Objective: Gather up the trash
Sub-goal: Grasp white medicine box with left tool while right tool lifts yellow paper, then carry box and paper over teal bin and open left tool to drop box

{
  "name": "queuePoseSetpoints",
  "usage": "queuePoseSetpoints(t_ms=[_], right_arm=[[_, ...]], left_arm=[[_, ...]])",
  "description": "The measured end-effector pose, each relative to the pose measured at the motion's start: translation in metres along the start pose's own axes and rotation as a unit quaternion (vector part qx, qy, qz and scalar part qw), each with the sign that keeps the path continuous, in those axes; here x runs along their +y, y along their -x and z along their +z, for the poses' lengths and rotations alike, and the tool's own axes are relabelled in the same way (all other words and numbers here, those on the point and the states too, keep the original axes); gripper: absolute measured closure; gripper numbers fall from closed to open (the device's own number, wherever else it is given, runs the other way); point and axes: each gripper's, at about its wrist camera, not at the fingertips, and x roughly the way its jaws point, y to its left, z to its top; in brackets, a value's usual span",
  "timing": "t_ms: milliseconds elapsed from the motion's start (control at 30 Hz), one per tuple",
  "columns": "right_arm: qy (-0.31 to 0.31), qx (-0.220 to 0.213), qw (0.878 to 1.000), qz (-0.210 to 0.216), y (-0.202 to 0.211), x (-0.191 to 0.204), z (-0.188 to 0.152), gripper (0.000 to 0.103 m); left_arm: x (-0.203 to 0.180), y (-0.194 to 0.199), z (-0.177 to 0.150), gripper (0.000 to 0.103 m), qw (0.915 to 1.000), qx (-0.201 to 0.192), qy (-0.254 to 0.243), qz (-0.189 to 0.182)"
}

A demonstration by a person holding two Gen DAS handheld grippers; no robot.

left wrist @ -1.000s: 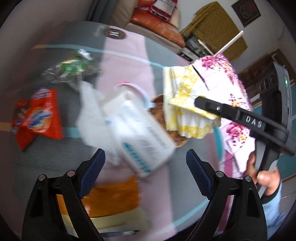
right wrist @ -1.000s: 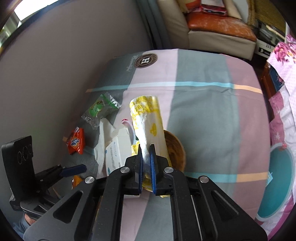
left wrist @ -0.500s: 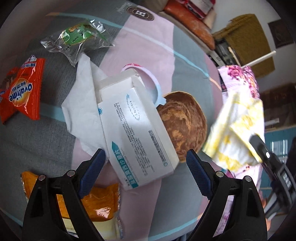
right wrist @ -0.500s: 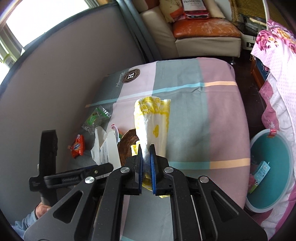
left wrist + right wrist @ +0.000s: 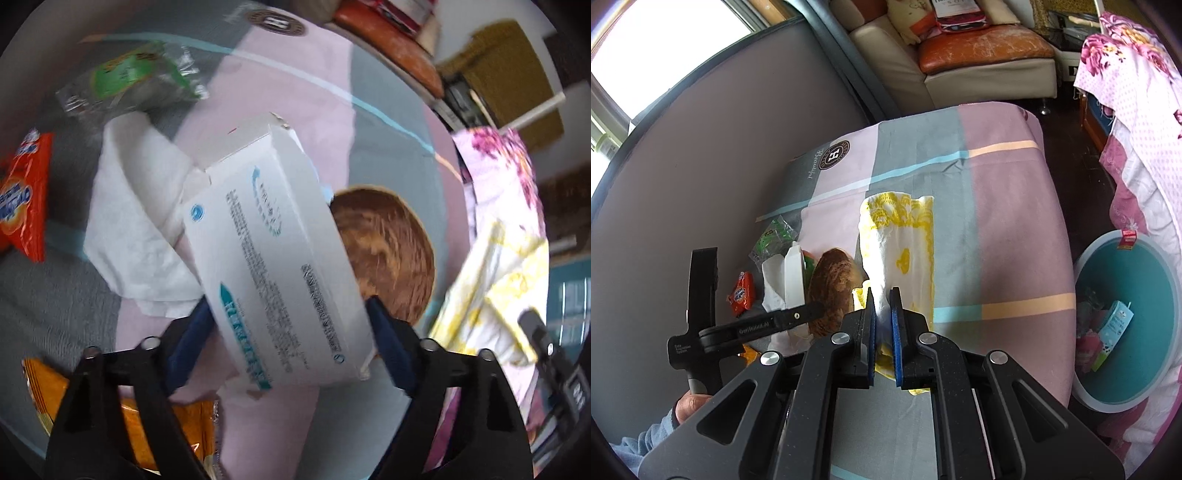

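Note:
My left gripper (image 5: 288, 314) has its blue fingers around the near end of a white cardboard box (image 5: 273, 266) with teal print; the pads touch both of its sides. The box lies over a white tissue (image 5: 136, 221) and partly over a brown wooden bowl (image 5: 391, 258). My right gripper (image 5: 882, 306) is shut on a yellow-and-white wrapper (image 5: 897, 236) and holds it above the table. The wrapper also shows in the left wrist view (image 5: 495, 288). A teal trash bin (image 5: 1130, 325) stands on the floor at the right, with some trash in it.
A green wrapper (image 5: 136, 77), a red Ovaltine packet (image 5: 22, 199) and an orange packet (image 5: 162, 424) lie on the striped tablecloth (image 5: 997, 206). A grey wall runs along the table's left. A sofa (image 5: 979, 55) stands beyond. Floral cloth (image 5: 1137, 110) hangs at right.
My left gripper has moved forward and closed its fingers onto the white box. My right gripper, still holding the wrapper, has lifted and drawn back toward the bin side.

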Motion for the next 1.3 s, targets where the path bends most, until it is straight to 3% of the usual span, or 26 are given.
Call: queuePoseSetpoints(t_ms=[200,300,400,567,833,900,1067,1300], right_arm=[[-0.009,-0.007,1.000,-0.001,0.007,-0.005,-0.002,0.096],[-0.011,-0.011,1.000,-0.004,0.011,-0.006,-0.005,0.096],[-0.015,-0.014,1.000,-0.007,0.015,-0.008,-0.009,0.096],[-0.023,-0.018,0.999,-0.013,0.023,-0.012,-0.018,0.096],[-0.034,-0.016,0.999,-0.020,0.029,-0.021,-0.028,0.096],[-0.037,-0.018,0.999,-0.021,0.029,-0.021,-0.030,0.096],[-0.044,-0.027,0.998,-0.021,0.036,-0.028,-0.030,0.096],[-0.062,-0.055,0.996,-0.022,0.055,-0.043,-0.027,0.096]], left_arm=[[0.006,0.016,-0.021,0.028,0.9971,-0.008,-0.075,-0.010],[0.000,0.022,-0.039,0.028,0.9904,0.002,-0.136,-0.021],[-0.003,0.023,-0.052,0.027,0.9858,0.010,-0.164,-0.037],[-0.009,0.021,-0.064,0.026,0.9786,0.031,-0.184,-0.087],[-0.009,0.011,-0.055,0.024,0.9854,0.021,-0.158,-0.061],[-0.013,0.012,-0.052,0.029,0.9859,0.008,-0.160,-0.048],[-0.032,0.037,-0.060,0.032,0.9784,-0.027,-0.202,-0.031],[-0.067,0.067,-0.068,0.033,0.9672,-0.055,-0.243,-0.049]])
